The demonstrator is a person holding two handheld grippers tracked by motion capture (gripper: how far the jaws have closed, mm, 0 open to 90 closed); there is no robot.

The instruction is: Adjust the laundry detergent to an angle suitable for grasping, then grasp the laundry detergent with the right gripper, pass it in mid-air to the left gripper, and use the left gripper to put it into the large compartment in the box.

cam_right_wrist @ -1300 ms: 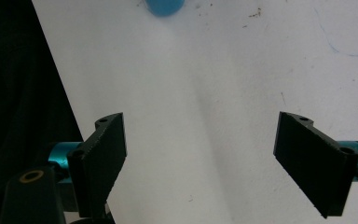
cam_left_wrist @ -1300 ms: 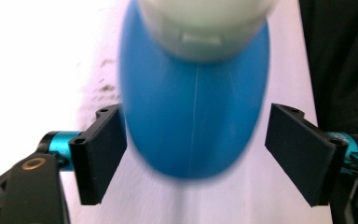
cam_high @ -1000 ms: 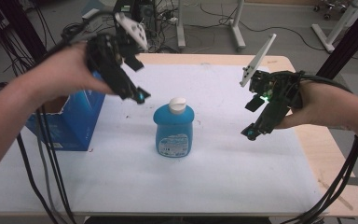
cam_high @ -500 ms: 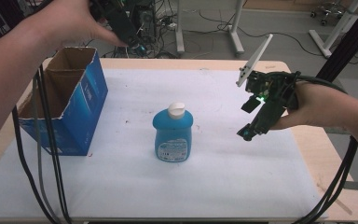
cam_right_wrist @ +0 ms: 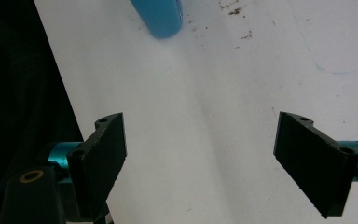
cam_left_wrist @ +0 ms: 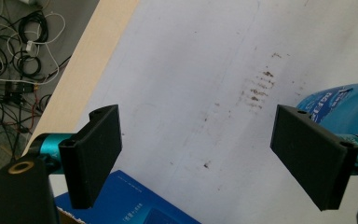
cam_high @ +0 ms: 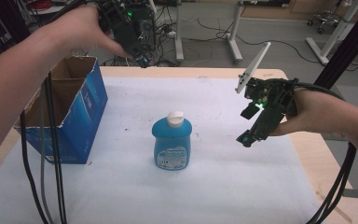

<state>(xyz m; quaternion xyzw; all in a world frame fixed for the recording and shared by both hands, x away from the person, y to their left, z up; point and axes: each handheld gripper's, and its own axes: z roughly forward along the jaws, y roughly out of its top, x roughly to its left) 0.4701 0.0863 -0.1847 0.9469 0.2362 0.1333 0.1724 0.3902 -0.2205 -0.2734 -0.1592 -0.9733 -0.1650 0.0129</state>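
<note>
The blue bottle is standing upright near the middle of the white table cover, its long axis vertical and its white cap pointing up, label facing the person. The right gripper is hovering just right of it, tilted down toward the cover, its jaws spread wide and holding nothing; in the right gripper view the bottle's blue body is sitting well ahead of the pads. To take it cleanly, I judge the right gripper should be levelling out and approaching from the side, pads squared to the flat faces below the shoulder, closing gently so the bottle is not tipping. Farther back, the open blue cardboard box is standing at the left edge. Beyond it, the left gripper is hanging high over the far edge, jaws wide apart and empty.
</note>
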